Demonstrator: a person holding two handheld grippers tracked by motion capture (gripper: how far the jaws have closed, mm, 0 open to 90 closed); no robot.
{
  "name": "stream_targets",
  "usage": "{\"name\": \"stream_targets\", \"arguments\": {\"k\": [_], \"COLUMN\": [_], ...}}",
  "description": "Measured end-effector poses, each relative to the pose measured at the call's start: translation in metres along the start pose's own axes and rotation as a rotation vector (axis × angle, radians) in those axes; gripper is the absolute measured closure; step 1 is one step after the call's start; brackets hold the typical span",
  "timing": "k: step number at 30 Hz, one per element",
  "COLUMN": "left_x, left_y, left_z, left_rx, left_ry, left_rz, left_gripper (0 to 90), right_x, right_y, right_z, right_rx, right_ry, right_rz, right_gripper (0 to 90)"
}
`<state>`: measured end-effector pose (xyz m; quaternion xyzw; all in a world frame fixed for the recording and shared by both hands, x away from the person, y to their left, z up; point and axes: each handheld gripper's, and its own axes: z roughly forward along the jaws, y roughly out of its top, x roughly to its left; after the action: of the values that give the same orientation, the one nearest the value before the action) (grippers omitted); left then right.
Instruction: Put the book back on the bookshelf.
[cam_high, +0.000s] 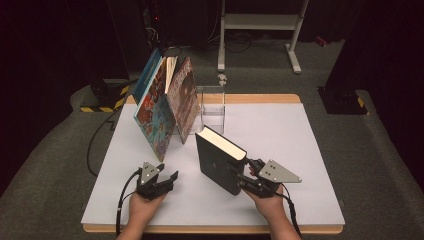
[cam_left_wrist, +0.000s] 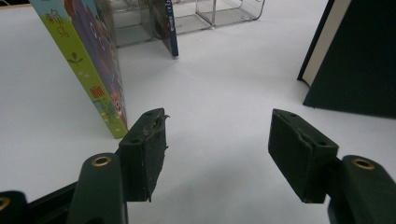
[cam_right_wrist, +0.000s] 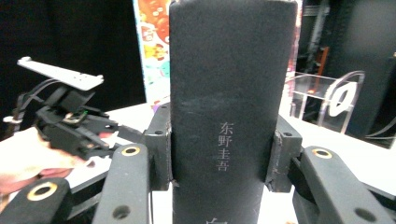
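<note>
Right tool pinches black book upright — grasp done; shelving by clear stand remains; left tool spread, empty.

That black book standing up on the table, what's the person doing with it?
A person holds a gripper in each hand. The right gripper has its jaws shut on the spine of the black book, holding it upright on the white table. The left gripper is open with nothing between its jaws, resting near the table's front. Further back, some colourful picture books lean against a clear plastic stand.
</note>
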<state>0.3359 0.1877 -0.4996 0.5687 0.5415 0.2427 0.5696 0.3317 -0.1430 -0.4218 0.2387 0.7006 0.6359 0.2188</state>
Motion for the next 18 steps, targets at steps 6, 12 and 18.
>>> {"name": "stream_targets", "arguments": {"k": [6, 12, 18], "left_x": [0.000, 0.000, -0.001], "left_y": [0.000, 0.000, -0.001], "left_z": [0.000, 0.000, 0.001], "left_rx": [-0.005, 0.000, 0.004], "left_ry": [-0.004, -0.001, 0.006], "left_rz": [-0.007, -0.002, 0.007], "left_gripper": [37.0, 37.1, 37.1], "right_x": [-0.012, -0.025, -0.022], "right_y": [0.001, -0.003, -0.008], "right_z": [-0.007, -0.018, -0.023], "right_rx": [-0.006, -0.025, -0.028], "right_ry": [-0.125, -0.223, -0.221], "right_rz": [0.006, 0.018, 0.006], "right_gripper": [54.6, 54.6, 53.6]}}
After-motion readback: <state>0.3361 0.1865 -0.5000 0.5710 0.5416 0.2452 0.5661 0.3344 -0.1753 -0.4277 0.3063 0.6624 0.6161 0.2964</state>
